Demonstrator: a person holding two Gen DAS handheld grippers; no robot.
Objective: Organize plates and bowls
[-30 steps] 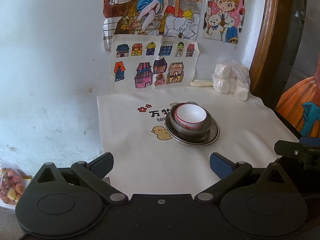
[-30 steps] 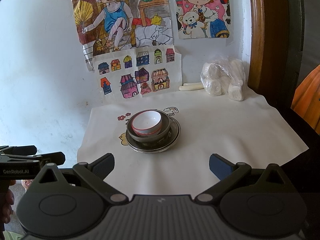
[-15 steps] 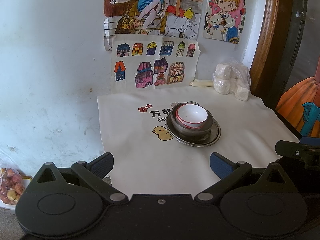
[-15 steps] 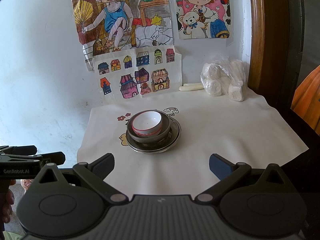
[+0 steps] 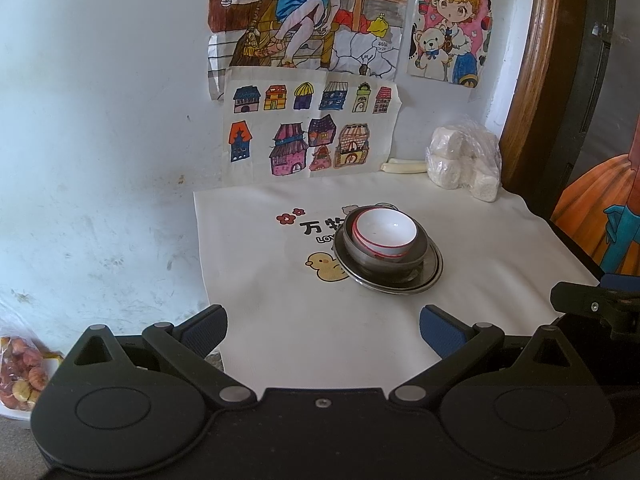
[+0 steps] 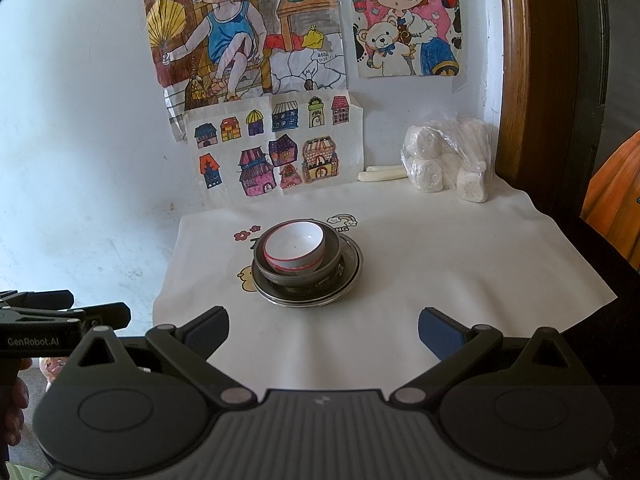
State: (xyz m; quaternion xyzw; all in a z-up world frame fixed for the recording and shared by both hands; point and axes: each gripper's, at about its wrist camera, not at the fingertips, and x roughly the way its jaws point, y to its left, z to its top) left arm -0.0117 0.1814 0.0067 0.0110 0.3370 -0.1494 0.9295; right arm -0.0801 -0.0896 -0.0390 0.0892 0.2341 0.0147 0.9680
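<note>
A white bowl with a red rim [image 5: 385,233] [image 6: 294,247] sits tilted inside a dark grey bowl [image 5: 380,264] [image 6: 304,274], which stands on a metal plate [image 5: 430,274] [image 6: 352,272] in the middle of the white cloth [image 5: 300,320] [image 6: 440,264]. My left gripper [image 5: 323,326] is open and empty, held back near the cloth's front edge. My right gripper [image 6: 323,326] is open and empty, also near the front edge. Both are well short of the stack.
A plastic bag of white rolls [image 5: 464,164] [image 6: 448,160] and a pale stick [image 6: 382,173] lie at the back by the wall with drawings. A wooden frame [image 5: 528,80] rises at the right. A bag of snacks [image 5: 20,376] lies low left.
</note>
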